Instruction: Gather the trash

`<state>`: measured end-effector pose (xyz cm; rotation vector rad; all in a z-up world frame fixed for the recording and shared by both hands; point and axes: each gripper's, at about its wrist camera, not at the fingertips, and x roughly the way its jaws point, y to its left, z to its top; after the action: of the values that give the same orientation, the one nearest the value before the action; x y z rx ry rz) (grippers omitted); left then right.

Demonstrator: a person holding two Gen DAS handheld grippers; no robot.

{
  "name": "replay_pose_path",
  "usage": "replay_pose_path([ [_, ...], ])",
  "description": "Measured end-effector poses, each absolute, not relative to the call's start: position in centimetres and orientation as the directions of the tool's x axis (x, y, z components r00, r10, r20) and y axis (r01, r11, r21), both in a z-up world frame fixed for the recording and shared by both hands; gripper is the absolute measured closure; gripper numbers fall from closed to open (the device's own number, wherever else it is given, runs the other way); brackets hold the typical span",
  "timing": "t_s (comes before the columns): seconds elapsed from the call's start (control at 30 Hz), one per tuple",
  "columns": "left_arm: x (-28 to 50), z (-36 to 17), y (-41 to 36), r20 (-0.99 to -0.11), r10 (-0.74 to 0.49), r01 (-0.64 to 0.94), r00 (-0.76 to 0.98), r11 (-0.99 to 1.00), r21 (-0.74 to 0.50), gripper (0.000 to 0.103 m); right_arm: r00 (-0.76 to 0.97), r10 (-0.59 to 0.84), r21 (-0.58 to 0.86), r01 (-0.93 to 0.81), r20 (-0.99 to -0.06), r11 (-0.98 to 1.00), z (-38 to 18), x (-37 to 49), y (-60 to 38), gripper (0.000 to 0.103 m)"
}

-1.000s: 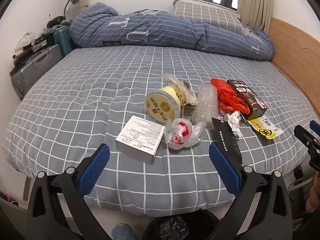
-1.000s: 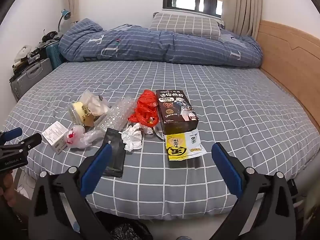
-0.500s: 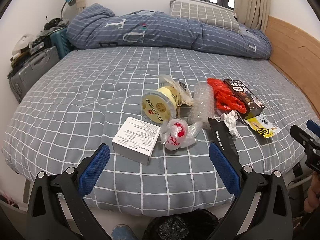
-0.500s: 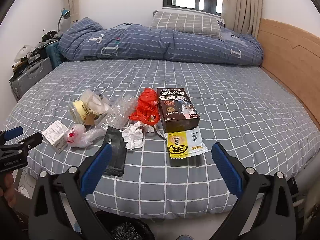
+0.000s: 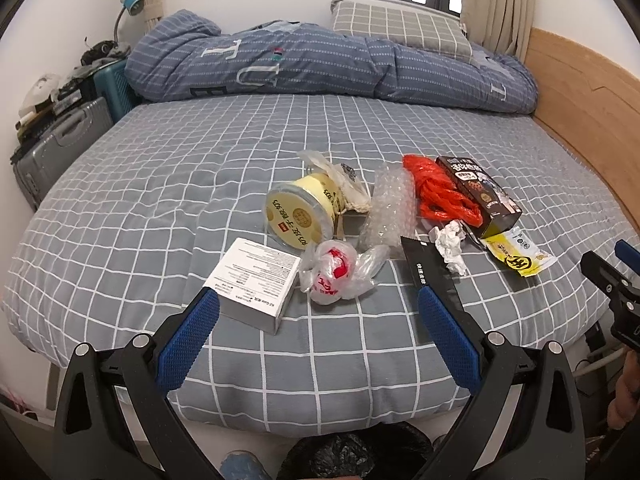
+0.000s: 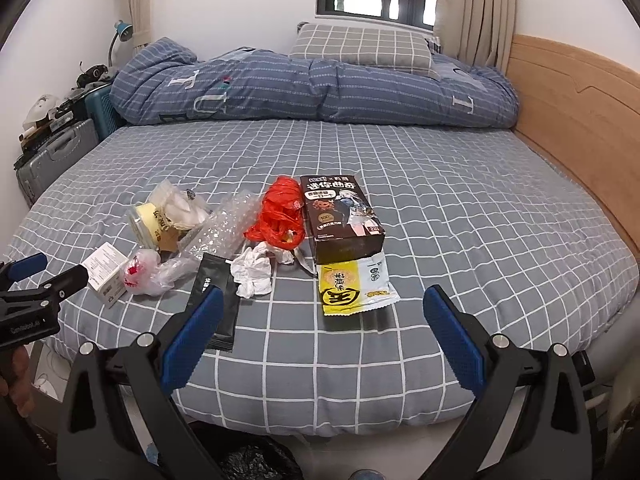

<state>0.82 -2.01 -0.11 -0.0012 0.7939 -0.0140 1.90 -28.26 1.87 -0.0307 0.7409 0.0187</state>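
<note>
Both grippers hang over the near edge of a bed covered in a grey checked sheet (image 6: 460,208), each with its blue-padded fingers spread wide and nothing between them. The left gripper (image 5: 318,332) faces a white box (image 5: 256,282) that lies just beside a clear plastic bag with red print (image 5: 334,272). Behind these, a yellow round tub (image 5: 300,216) lies on its side, with a sheet of bubble wrap (image 5: 388,208) just to its right. A black sachet (image 5: 426,268) lies near the left gripper's right finger.

The right gripper (image 6: 320,332) faces the other end of the litter: a yellow and white snack wrapper (image 6: 354,286) lies flat, touching the front of a dark cookie box (image 6: 340,216). An orange plastic bag (image 6: 282,214) is bunched against the box's left side, and a crumpled white tissue (image 6: 252,272) sits in front of it, beside the black sachet.

A bin lined with a black bag (image 5: 352,456) stands on the floor below the bed edge, under the grippers. A folded blue quilt (image 6: 312,92) and a checked pillow (image 6: 360,46) lie at the far end of the bed
</note>
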Motion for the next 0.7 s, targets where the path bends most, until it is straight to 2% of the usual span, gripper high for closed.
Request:
replay_pose_path([
  [0.7,0.73,-0.16,-2.04,-0.709,-0.008,0.011,0.705,1.0,0.0,0.006,0.75,-0.01,-0.032,-0.014,-0.662,0.999,2.07,1.86,-28.61,0.008],
])
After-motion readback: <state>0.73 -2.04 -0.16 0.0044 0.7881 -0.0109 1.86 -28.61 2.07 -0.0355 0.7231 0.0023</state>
